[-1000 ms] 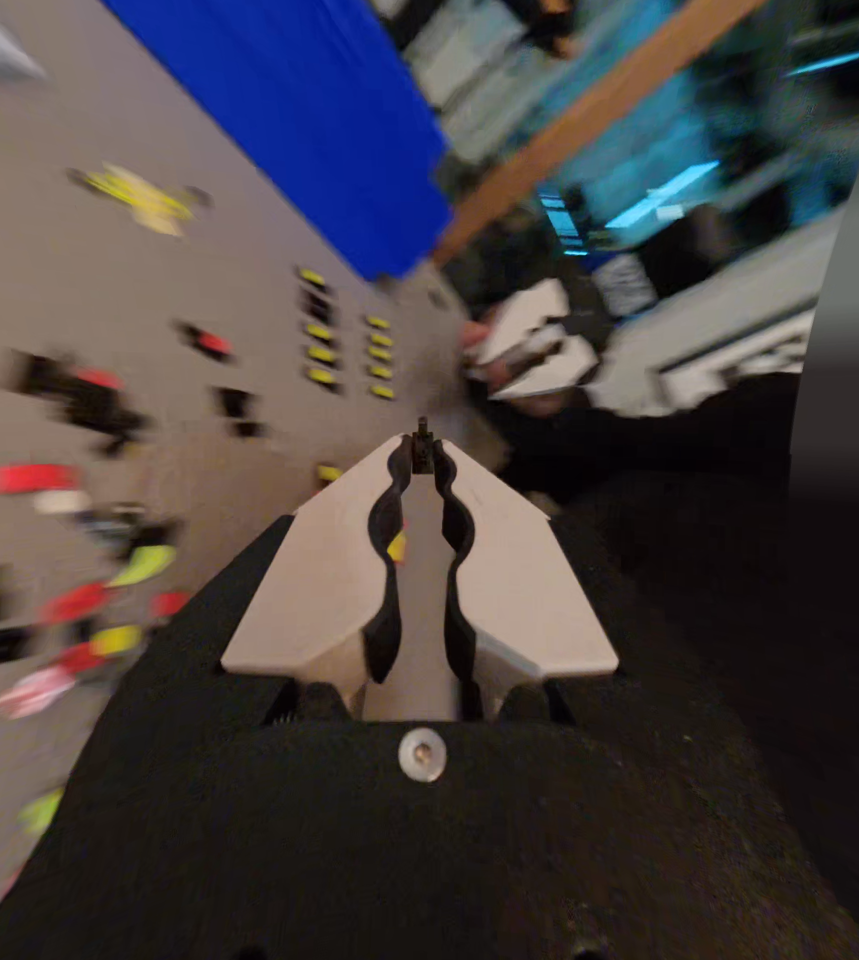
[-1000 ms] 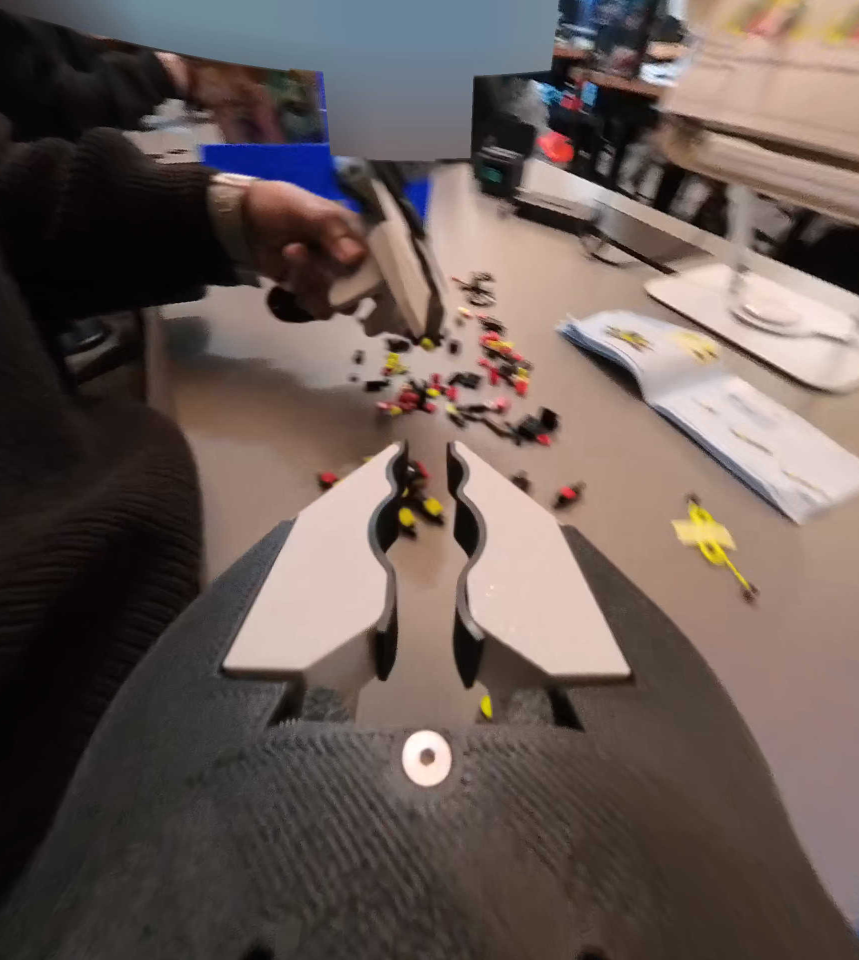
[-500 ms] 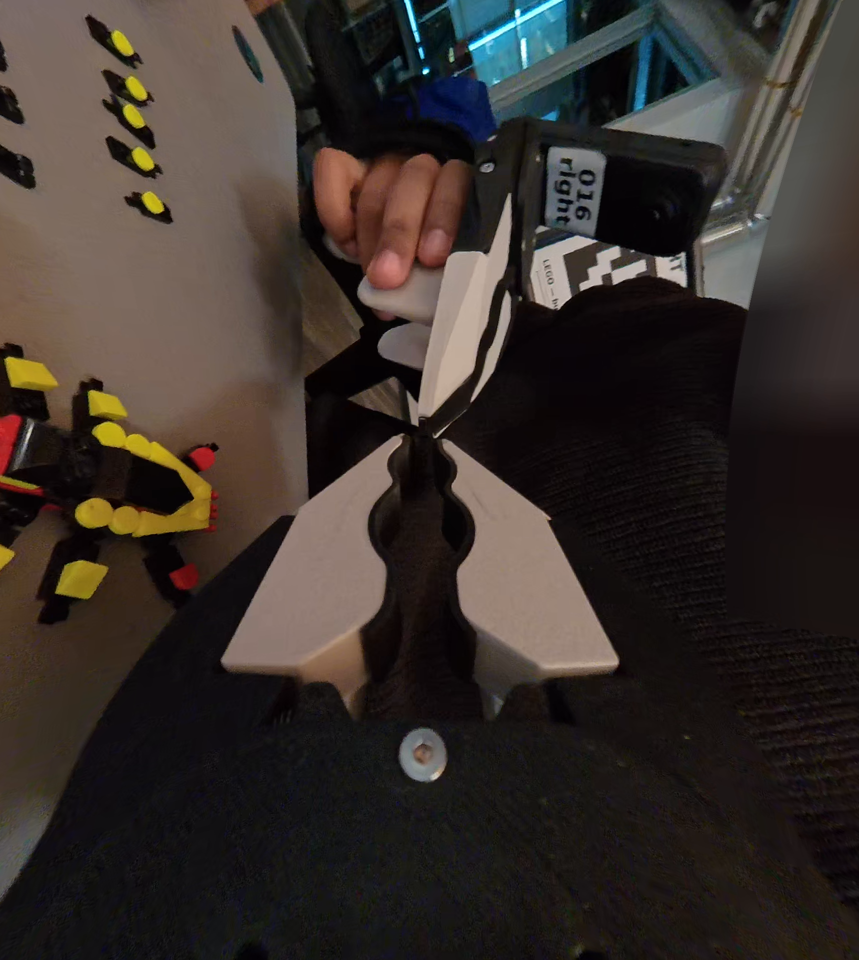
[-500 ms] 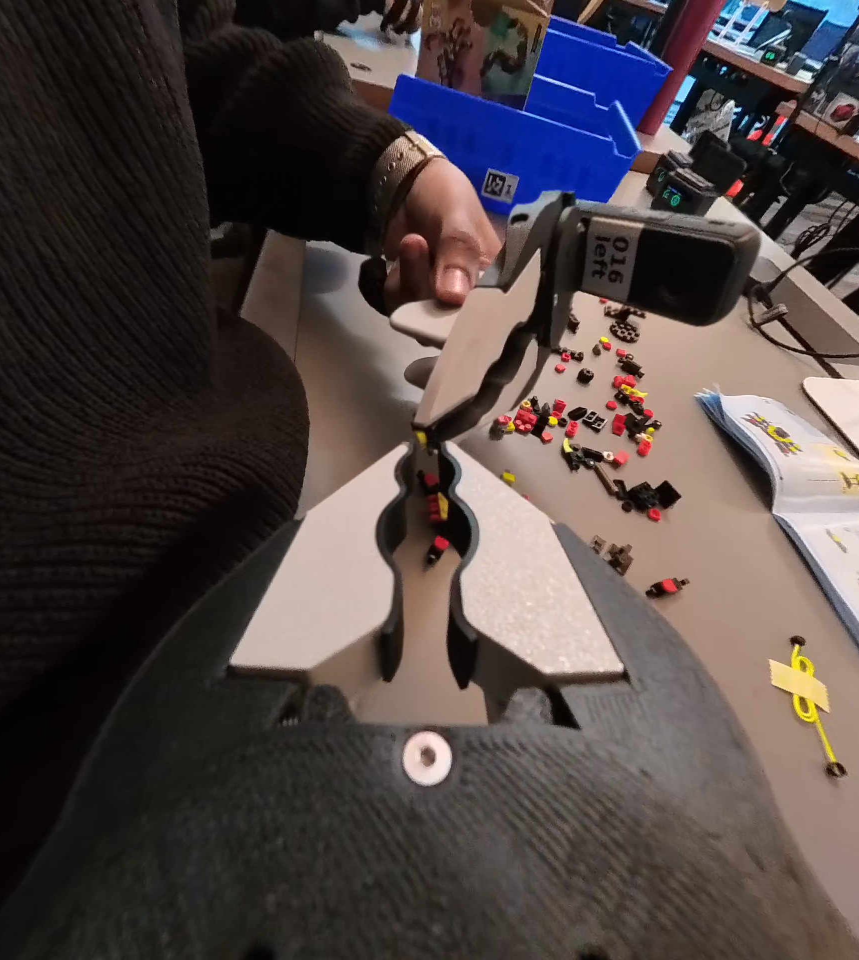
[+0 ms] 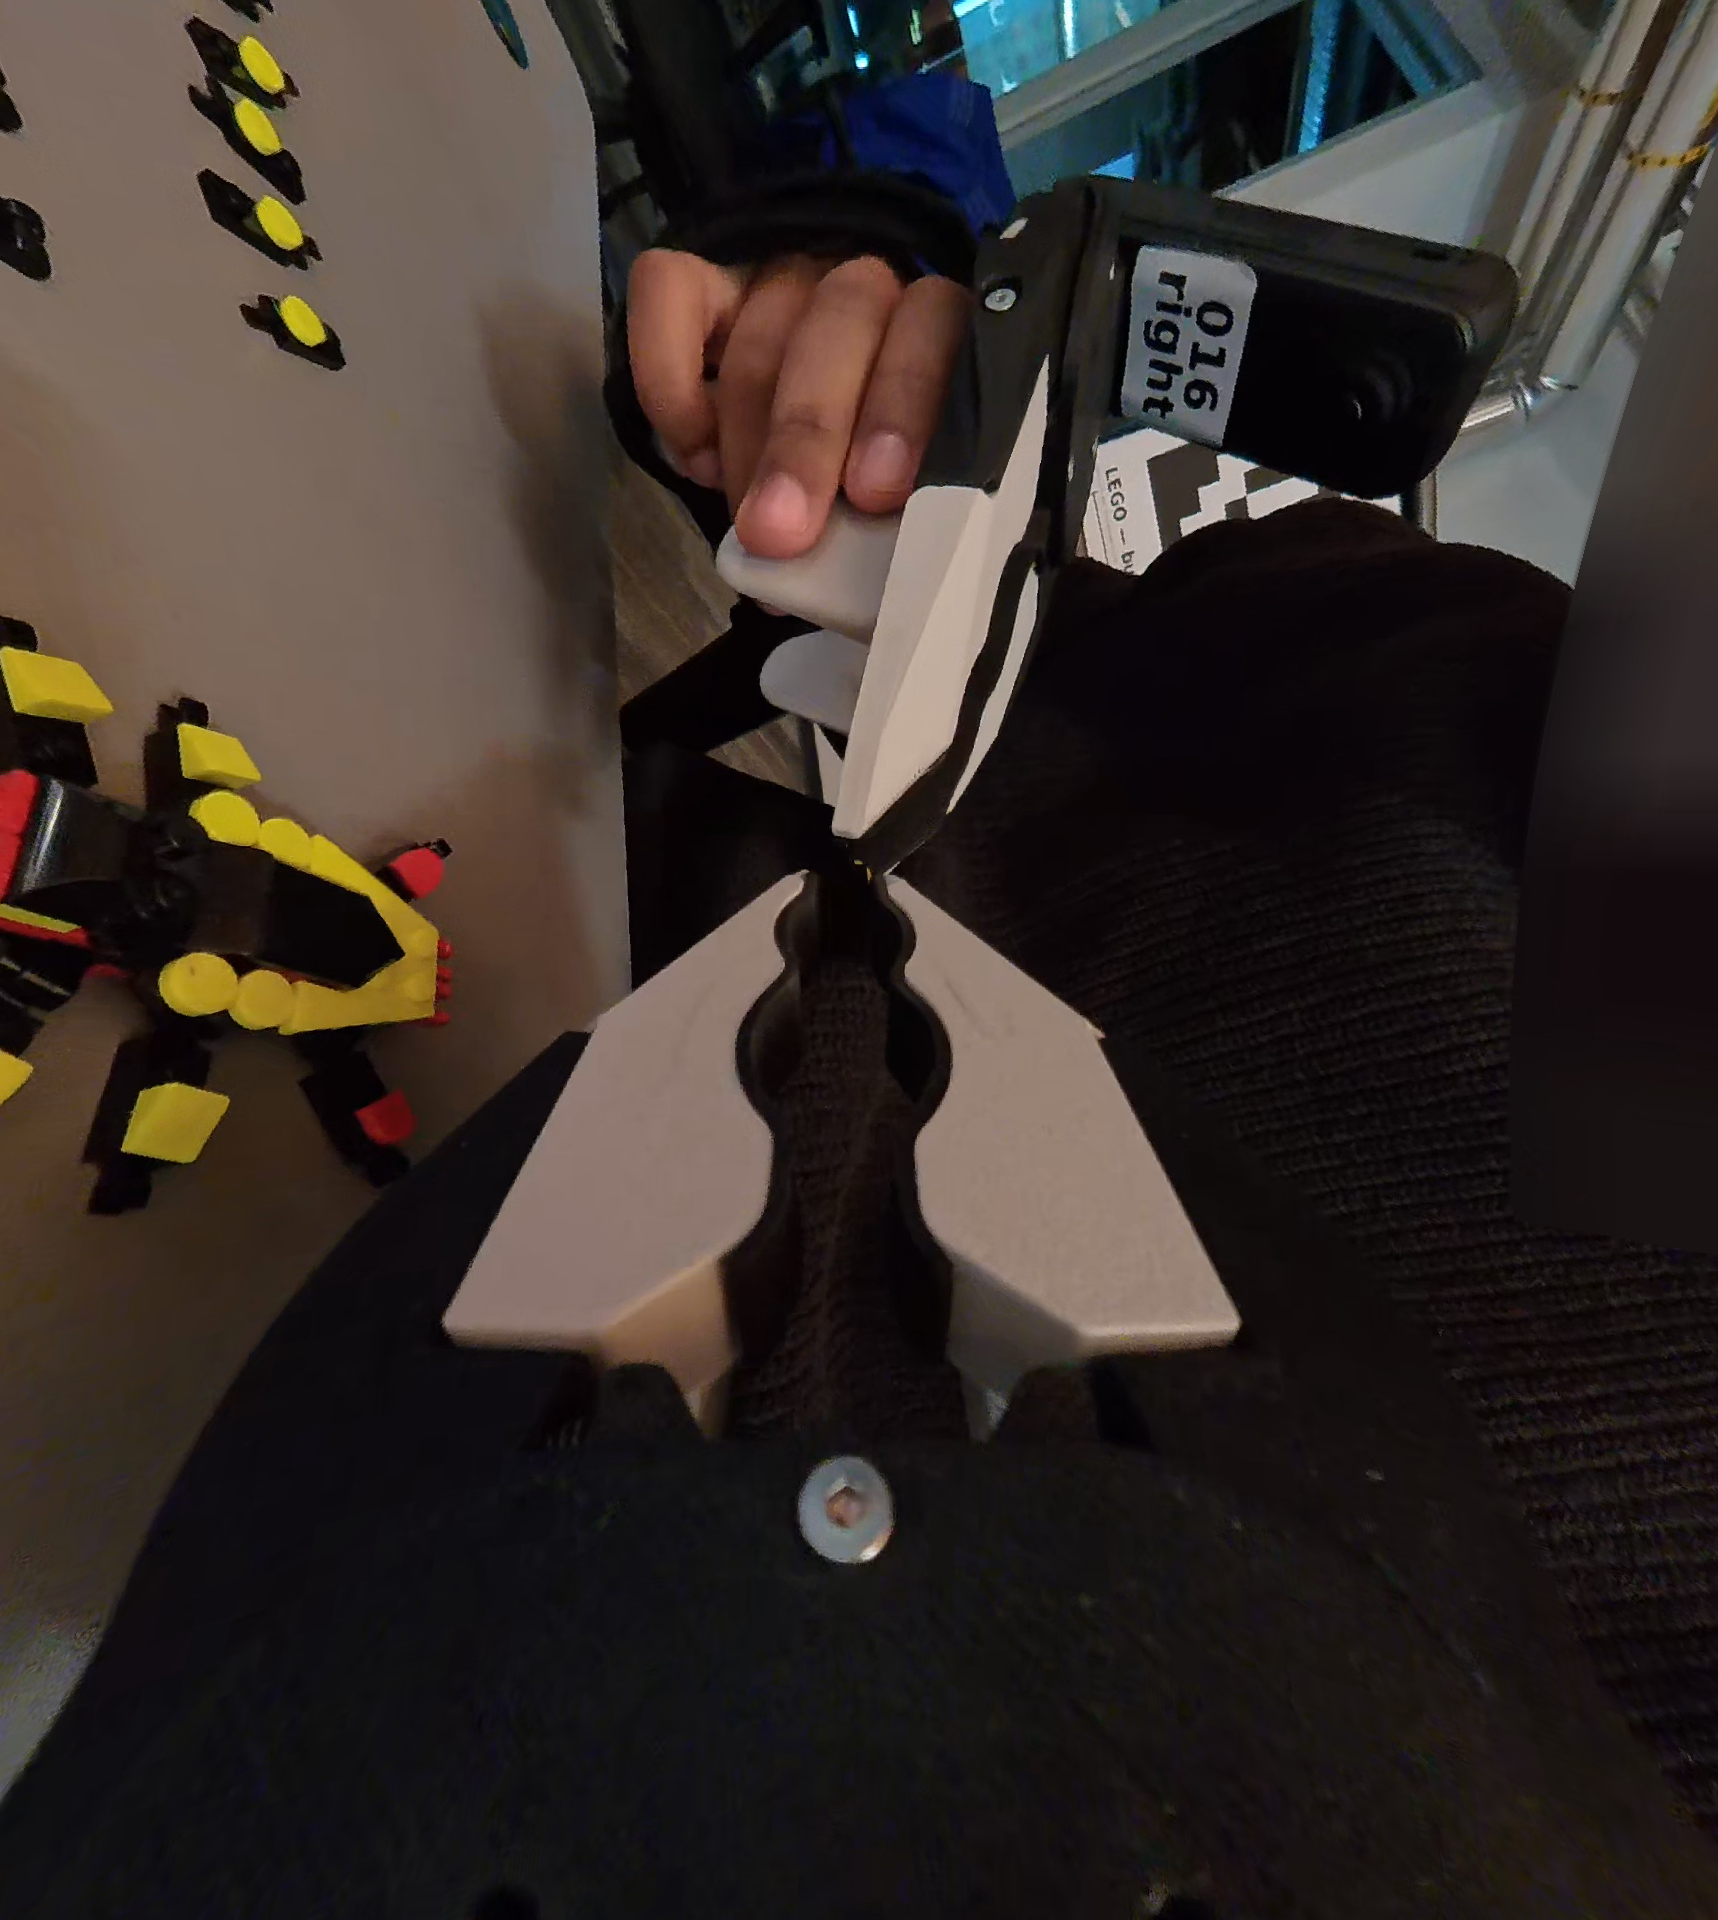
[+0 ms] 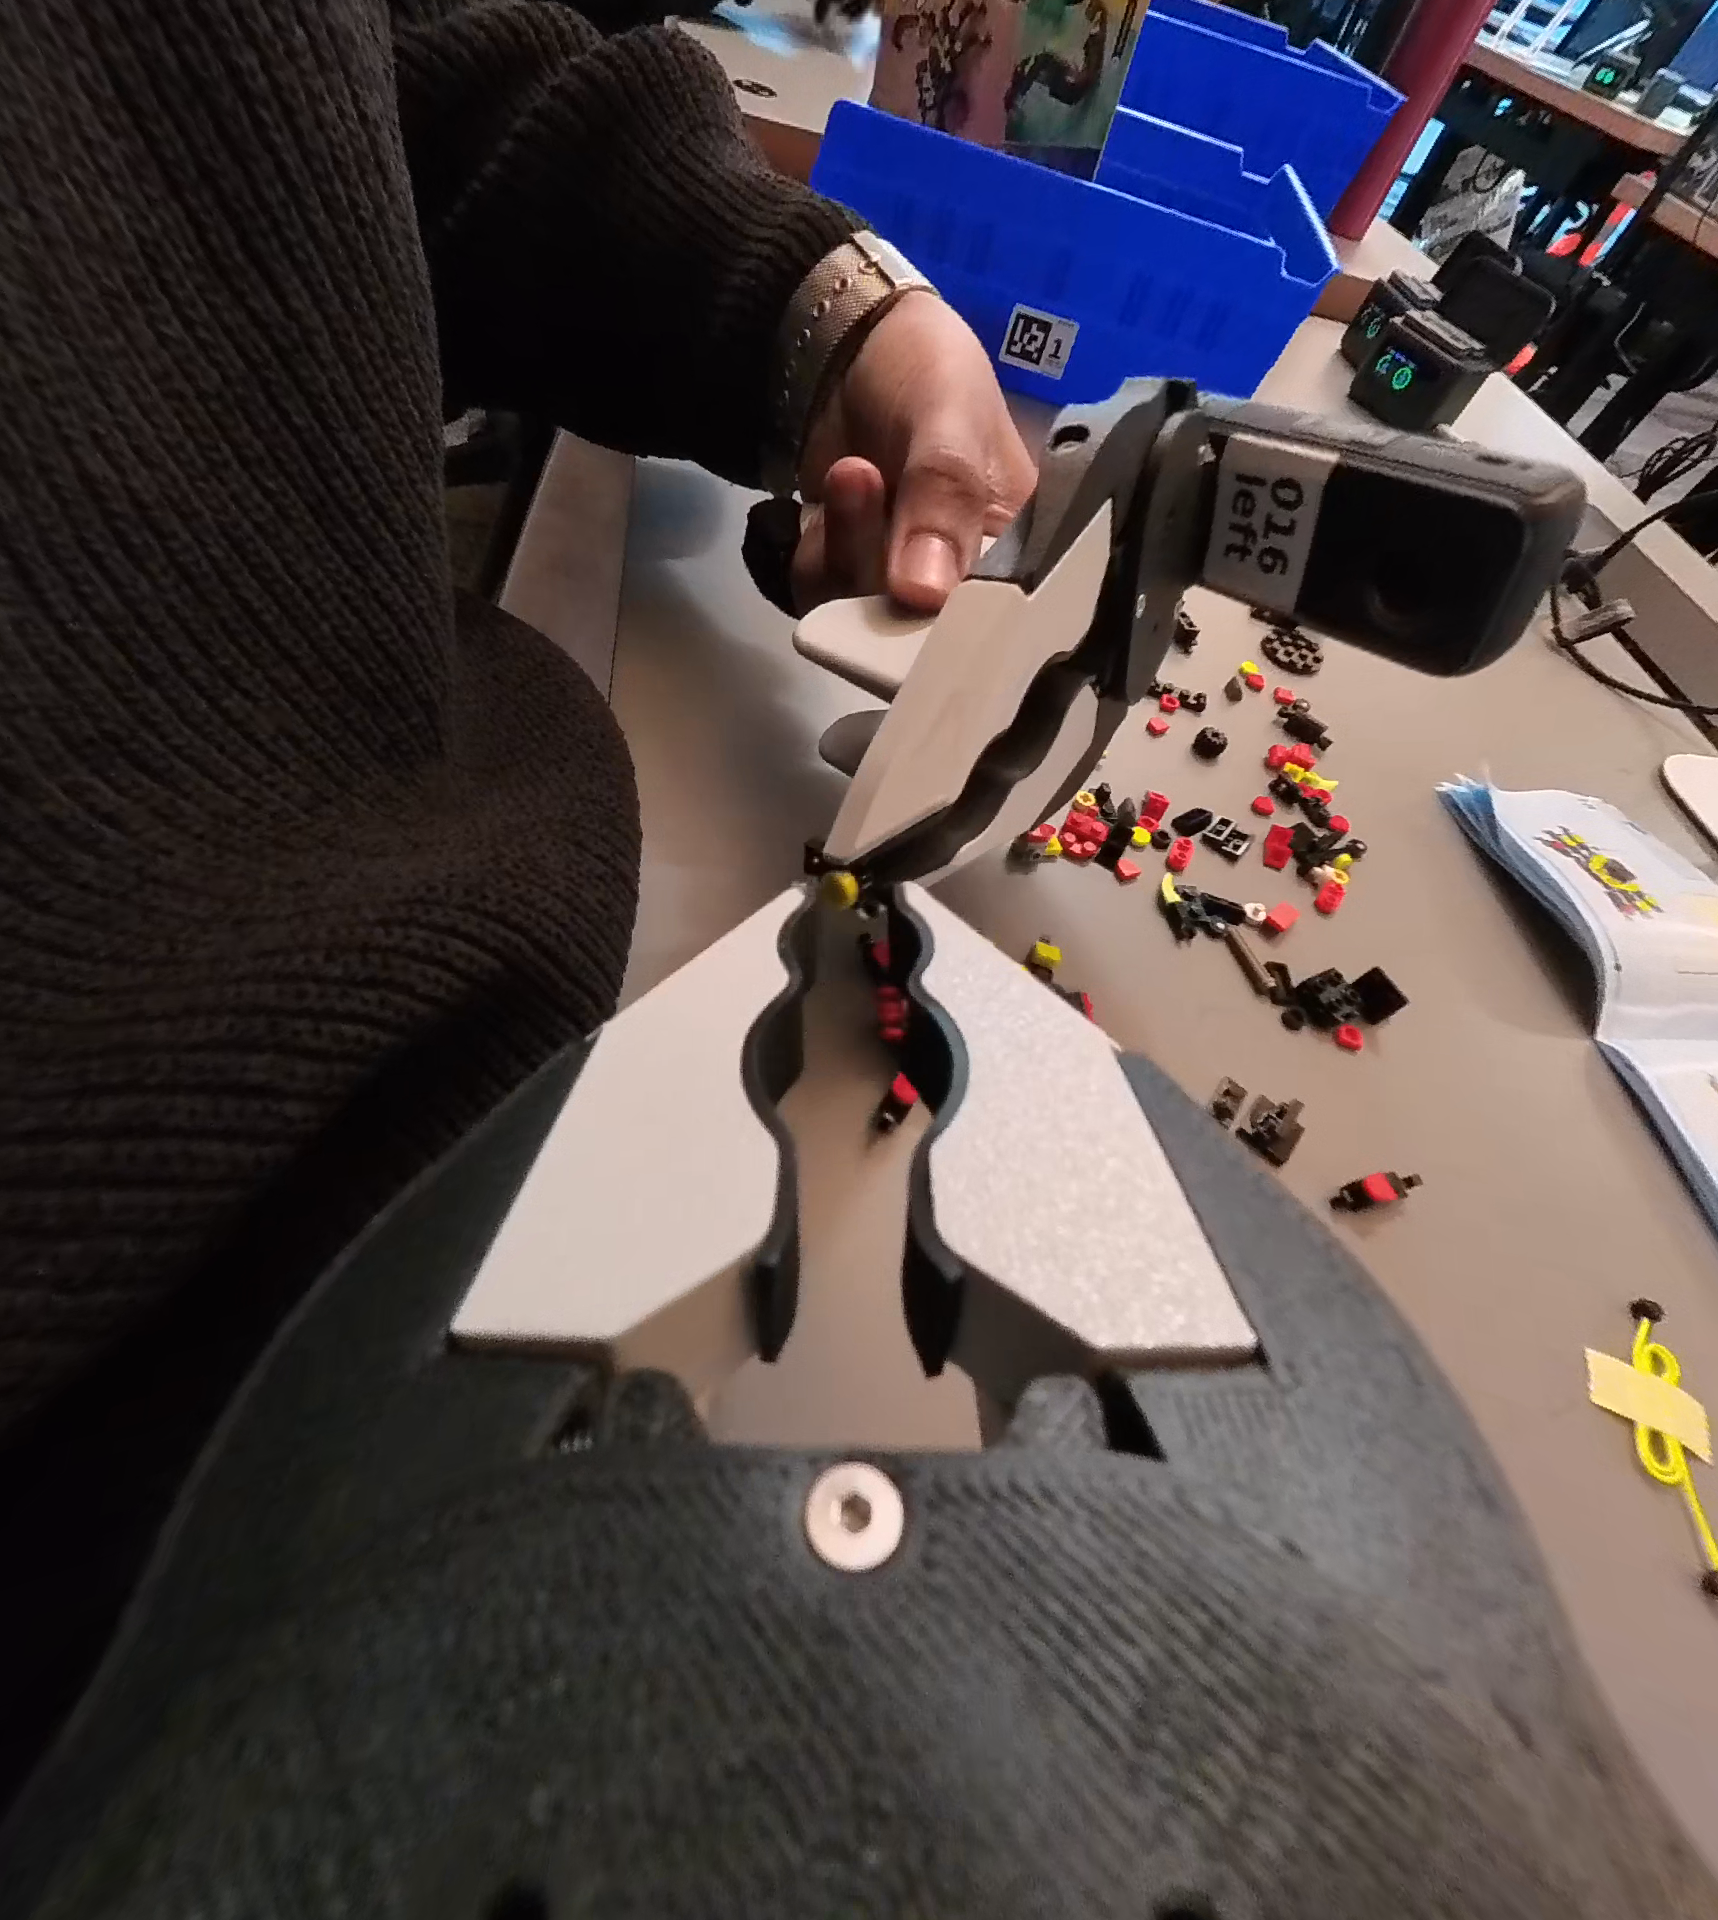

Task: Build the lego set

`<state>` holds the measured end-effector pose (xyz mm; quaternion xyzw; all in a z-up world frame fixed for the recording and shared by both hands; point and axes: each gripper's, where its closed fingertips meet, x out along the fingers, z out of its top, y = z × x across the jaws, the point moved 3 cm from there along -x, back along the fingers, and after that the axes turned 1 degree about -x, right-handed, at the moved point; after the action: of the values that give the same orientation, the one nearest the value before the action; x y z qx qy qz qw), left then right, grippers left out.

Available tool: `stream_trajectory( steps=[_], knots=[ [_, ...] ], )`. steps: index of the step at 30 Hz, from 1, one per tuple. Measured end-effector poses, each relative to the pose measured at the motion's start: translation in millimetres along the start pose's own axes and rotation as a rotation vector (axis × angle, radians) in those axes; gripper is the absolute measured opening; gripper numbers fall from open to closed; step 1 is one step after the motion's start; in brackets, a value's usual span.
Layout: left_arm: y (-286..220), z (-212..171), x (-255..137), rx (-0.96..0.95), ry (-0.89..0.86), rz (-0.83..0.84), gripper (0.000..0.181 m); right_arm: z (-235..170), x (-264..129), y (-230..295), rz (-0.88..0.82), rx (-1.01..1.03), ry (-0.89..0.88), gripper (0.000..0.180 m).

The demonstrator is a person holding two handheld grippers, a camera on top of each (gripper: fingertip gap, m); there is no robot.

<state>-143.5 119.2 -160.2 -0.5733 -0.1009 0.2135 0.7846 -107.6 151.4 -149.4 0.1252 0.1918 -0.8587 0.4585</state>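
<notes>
My left gripper (image 5: 842,885) is shut on a small black piece with a yellow round stud (image 6: 839,886), held in the air over the person's lap. The right wrist view shows the left gripper (image 6: 832,864) coming in from the upper right, its tips pinching that piece. My right gripper (image 6: 847,898) meets it tip to tip. Its jaws stand slightly apart around the stud and do not both press on it. In the left wrist view the right gripper (image 5: 865,847) comes down from above. A part-built black, yellow and red model (image 5: 180,935) lies on the table (image 5: 335,540).
Loose red, black and yellow pieces (image 6: 1250,831) are scattered on the table beyond the grippers. An open instruction booklet (image 6: 1665,987) and a yellow string with tape (image 6: 1655,1423) lie on the right. Blue bins (image 6: 1094,239) stand behind. Black pieces with yellow studs (image 5: 263,208) lie in rows. The grippers are tip to tip, or close to it.
A second ago the grippers were apart and moving fast. They have come tip to tip and hold still. The right jaws closed narrow, then widened a little; the left keeps its piece.
</notes>
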Motion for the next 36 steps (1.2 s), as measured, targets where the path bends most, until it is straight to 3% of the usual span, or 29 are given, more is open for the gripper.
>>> stream_trajectory(
  steps=[36],
  knots=[
    [19.4,-15.2,7.0,-0.030,0.097,0.069,0.006,-19.9,11.0,10.9,0.071,0.013,0.102,0.004]
  ],
)
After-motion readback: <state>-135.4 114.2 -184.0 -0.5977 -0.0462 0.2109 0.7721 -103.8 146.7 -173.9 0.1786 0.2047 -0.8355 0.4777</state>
